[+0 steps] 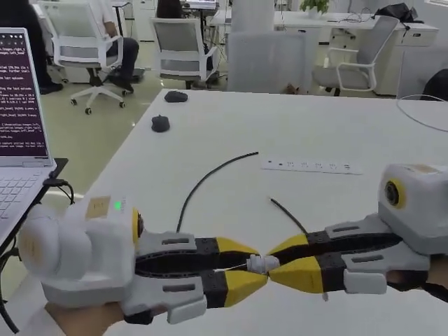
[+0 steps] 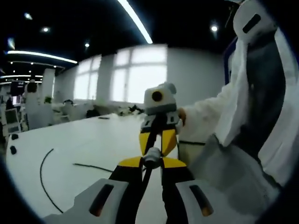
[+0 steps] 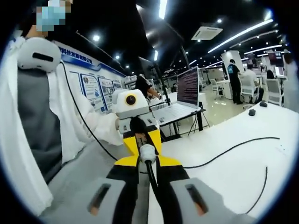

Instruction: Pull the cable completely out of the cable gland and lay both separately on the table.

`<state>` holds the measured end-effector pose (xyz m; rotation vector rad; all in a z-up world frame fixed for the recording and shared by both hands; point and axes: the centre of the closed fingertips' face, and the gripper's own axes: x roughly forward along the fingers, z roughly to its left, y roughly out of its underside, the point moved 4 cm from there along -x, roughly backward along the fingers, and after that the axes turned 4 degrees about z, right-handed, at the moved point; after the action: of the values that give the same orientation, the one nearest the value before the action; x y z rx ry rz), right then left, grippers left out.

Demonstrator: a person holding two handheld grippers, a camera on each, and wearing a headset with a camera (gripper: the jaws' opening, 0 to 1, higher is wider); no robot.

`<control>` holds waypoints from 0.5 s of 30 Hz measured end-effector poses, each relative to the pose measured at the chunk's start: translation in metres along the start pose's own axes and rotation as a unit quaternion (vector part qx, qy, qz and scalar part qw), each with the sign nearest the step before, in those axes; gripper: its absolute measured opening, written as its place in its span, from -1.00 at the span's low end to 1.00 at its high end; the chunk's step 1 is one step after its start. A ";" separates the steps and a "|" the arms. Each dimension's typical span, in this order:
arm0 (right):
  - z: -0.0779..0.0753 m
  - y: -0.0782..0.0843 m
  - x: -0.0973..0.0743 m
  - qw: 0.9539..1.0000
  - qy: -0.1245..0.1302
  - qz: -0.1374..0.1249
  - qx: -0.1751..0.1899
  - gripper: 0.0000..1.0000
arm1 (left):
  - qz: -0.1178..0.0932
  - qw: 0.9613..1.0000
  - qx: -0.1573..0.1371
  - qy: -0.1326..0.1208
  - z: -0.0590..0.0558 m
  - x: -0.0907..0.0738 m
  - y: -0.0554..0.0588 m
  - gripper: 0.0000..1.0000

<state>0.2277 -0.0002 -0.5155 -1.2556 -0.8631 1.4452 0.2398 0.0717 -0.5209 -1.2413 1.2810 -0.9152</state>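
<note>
Nearest, the left gripper (image 1: 256,266) pinches the pale cable gland (image 1: 260,264) over the white table (image 1: 336,126), whose left edge runs just beside it; the right gripper (image 1: 273,262) meets it tip to tip, jaws pressed together, seemingly on the black cable (image 3: 150,173) that its own view shows leaving the gland; beyond, open tabletop holds a long black strand (image 1: 210,178), its near end hidden, and a power strip (image 1: 311,166).
</note>
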 end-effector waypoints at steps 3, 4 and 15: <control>0.002 0.001 0.001 1.000 0.003 0.010 -0.025 -0.77 | 0.006 1.000 -0.025 0.007 -0.001 0.001 0.002 -0.70; 0.002 0.002 0.001 0.999 0.005 0.012 -0.033 -0.77 | 0.008 1.000 -0.028 0.008 -0.001 0.001 0.003 -0.70; -0.001 0.007 0.000 0.993 0.041 0.019 -0.112 -0.75 | 0.017 1.000 -0.024 0.003 0.000 0.001 0.006 -0.70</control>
<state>0.2271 -0.0022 -0.5223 -1.4967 -0.9701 1.3430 0.2387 0.0717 -0.5270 -1.2521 1.3309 -0.8690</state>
